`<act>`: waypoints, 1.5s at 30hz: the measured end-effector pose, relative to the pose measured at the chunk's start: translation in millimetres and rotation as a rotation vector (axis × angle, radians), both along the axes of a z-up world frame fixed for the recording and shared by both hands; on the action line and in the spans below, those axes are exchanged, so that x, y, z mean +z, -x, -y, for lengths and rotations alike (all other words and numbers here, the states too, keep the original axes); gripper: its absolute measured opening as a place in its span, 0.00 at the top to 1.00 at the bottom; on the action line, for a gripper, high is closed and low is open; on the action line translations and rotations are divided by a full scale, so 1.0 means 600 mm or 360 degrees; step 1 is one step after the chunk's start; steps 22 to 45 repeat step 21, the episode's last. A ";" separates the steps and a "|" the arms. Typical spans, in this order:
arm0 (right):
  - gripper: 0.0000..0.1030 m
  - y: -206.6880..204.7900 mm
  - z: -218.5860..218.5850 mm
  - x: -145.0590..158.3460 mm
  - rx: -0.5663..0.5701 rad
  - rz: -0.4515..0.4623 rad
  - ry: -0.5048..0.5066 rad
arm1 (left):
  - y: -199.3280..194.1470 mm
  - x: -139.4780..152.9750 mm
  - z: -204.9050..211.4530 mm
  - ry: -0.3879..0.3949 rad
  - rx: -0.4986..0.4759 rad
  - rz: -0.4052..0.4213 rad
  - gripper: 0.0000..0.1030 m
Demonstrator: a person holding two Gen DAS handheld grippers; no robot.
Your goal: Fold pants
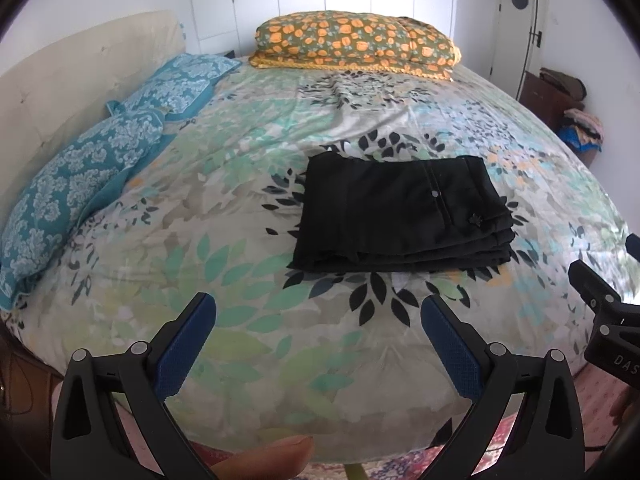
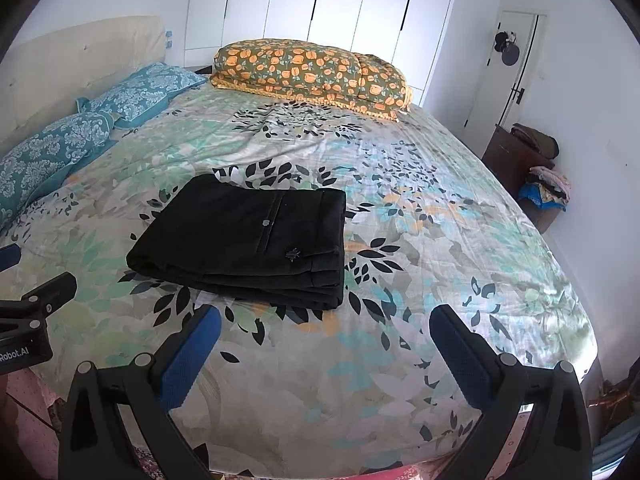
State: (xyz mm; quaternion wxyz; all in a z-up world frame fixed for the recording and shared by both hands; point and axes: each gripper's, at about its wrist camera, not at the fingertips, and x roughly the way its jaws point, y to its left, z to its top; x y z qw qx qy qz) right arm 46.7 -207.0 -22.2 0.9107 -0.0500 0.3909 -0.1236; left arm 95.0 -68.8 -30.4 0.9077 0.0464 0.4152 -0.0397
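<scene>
And there the black pants (image 1: 402,216) lay, a neat squared stack on the leaf-print bed (image 1: 248,208), the layered fold edges facing the near side and a pocket button on top. By the look of it the folding was done. The left gripper (image 1: 318,344) hung over the near part of the bed, jaws spread wide, holding nothing, well short of the stack. The right gripper (image 2: 325,354) matched it, jaws wide and empty, near the stack's front edge but apart from it. Both sat back, likely to leave the bundle undisturbed. Pillows (image 2: 80,120) and a folded quilt (image 2: 312,74) lay well clear.
</scene>
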 end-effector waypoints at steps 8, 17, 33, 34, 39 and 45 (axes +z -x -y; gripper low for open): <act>0.00 0.000 0.007 -0.003 -0.0012 -0.0015 -0.0009 | -0.005 -0.006 0.002 0.0011 -0.0009 -0.0029 0.01; 0.00 -0.001 0.006 -0.009 0.0016 -0.0034 0.0004 | -0.003 -0.007 0.000 0.0020 -0.0012 -0.0039 0.01; 0.00 -0.001 0.003 -0.007 0.0023 -0.0022 0.0009 | 0.000 -0.006 0.001 0.0016 -0.0006 -0.0015 0.01; 0.00 -0.001 0.003 -0.007 0.0023 -0.0022 0.0009 | 0.000 -0.006 0.001 0.0016 -0.0006 -0.0015 0.01; 0.00 -0.001 0.003 -0.007 0.0023 -0.0022 0.0009 | 0.000 -0.006 0.001 0.0016 -0.0006 -0.0015 0.01; 0.00 -0.001 0.003 -0.007 0.0023 -0.0022 0.0009 | 0.000 -0.006 0.001 0.0016 -0.0006 -0.0015 0.01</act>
